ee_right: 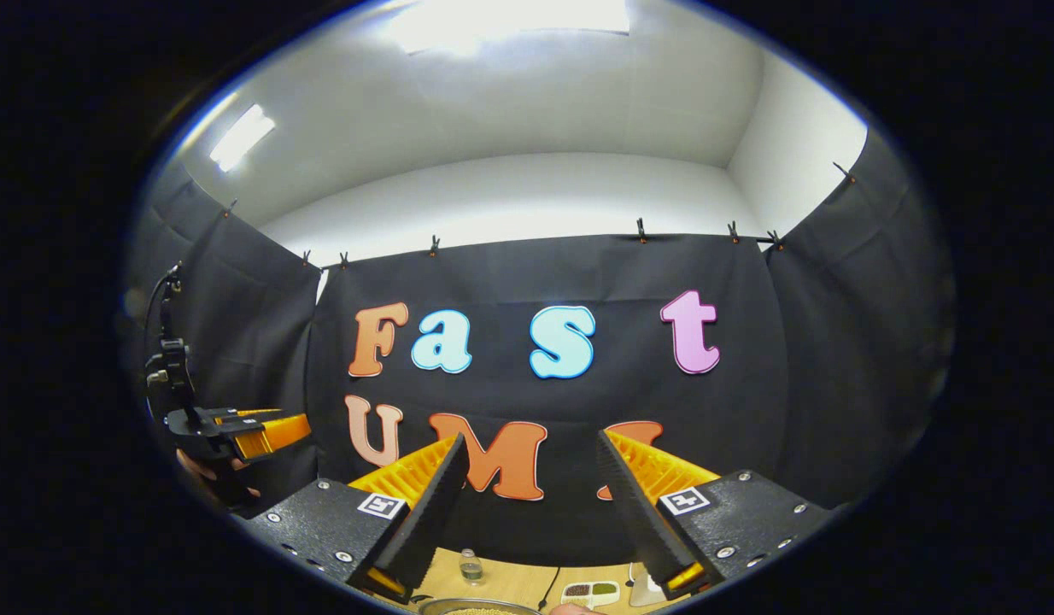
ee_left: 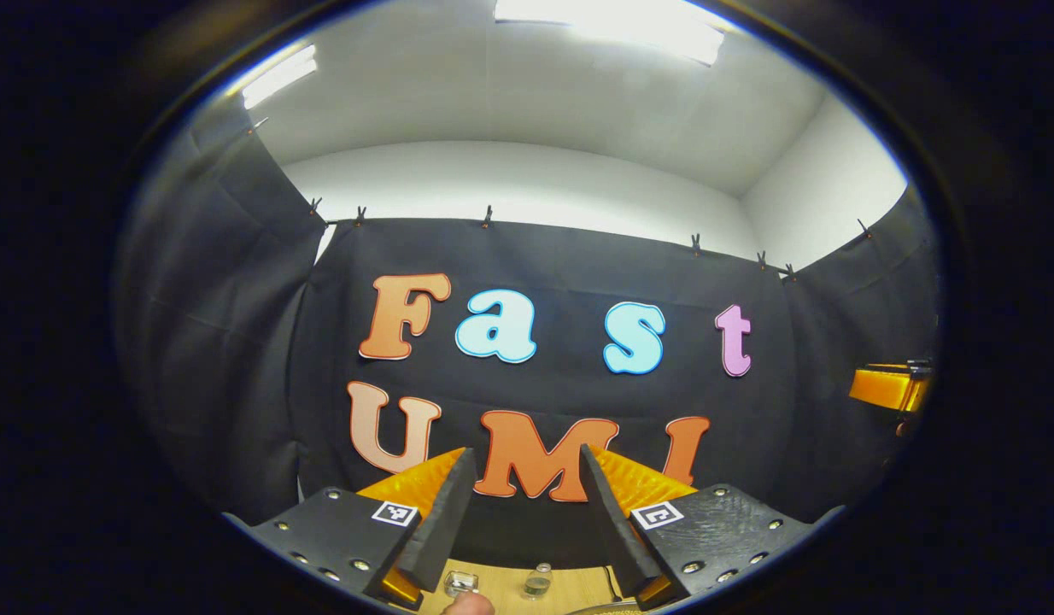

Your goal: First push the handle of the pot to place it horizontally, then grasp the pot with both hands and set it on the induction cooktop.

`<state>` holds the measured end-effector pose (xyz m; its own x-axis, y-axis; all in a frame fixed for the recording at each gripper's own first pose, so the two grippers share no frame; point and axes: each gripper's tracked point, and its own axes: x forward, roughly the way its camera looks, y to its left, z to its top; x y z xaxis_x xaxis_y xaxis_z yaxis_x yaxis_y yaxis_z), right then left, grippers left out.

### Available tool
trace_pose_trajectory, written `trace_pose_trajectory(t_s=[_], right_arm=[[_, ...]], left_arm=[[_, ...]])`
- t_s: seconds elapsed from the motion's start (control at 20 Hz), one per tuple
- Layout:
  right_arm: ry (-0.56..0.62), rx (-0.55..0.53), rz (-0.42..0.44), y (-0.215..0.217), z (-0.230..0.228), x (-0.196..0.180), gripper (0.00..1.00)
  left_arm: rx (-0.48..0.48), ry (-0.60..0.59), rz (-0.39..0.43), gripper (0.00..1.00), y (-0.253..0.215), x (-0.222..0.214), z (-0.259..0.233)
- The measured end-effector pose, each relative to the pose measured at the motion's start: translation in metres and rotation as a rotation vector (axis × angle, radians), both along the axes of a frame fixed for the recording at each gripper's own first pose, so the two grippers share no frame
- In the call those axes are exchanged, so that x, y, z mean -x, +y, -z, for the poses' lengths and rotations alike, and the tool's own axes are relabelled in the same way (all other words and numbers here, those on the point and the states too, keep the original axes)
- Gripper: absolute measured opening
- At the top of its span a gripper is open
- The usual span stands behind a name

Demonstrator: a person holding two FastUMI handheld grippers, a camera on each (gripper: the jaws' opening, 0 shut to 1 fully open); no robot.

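Wooden table (ee_right: 510, 585), black cloth wall (ee_left: 237, 359), white ceiling (ee_left: 527, 111)

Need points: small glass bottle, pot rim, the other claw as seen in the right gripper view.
small glass bottle (ee_right: 470, 567), right gripper view, on its body.
pot rim (ee_right: 467, 606), right gripper view, on the metal edge.
left claw (ee_right: 266, 434), right gripper view, between its fingertips.

A small clear glass jar (ee_right: 470, 566) stands on the wooden table (ee_right: 510, 585). Near it lies a little tray (ee_right: 590, 591) of brown and green bits. A black cable (ee_right: 551, 585) runs between them.
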<state>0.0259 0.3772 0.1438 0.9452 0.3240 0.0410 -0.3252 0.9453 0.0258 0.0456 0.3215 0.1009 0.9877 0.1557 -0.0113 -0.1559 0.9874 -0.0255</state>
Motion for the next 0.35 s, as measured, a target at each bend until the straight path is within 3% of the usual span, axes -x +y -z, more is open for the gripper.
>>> trace_pose_trajectory(t_s=[0.05,0.1,0.15,0.25,0.35], right_arm=[[0.001,0.002,0.000,0.001,0.003,0.000,0.97],[0.001,0.004,-0.002,0.003,0.004,0.001,0.93],[0.004,0.004,0.001,0.002,0.005,0.000,0.97],[0.009,0.006,0.002,0.002,0.008,-0.001,0.93],[0.001,0.019,0.015,0.001,0.010,-0.004,0.97]], left_arm=[[0.003,-0.010,-0.003,0.75,0.002,0.003,-0.001],[0.000,-0.026,-0.007,0.76,0.005,0.005,-0.006],[-0.006,-0.038,-0.014,0.74,0.010,0.007,-0.010],[-0.016,-0.053,-0.017,0.74,0.010,0.012,-0.013],[-0.024,-0.067,-0.014,0.74,0.011,0.012,-0.016]])
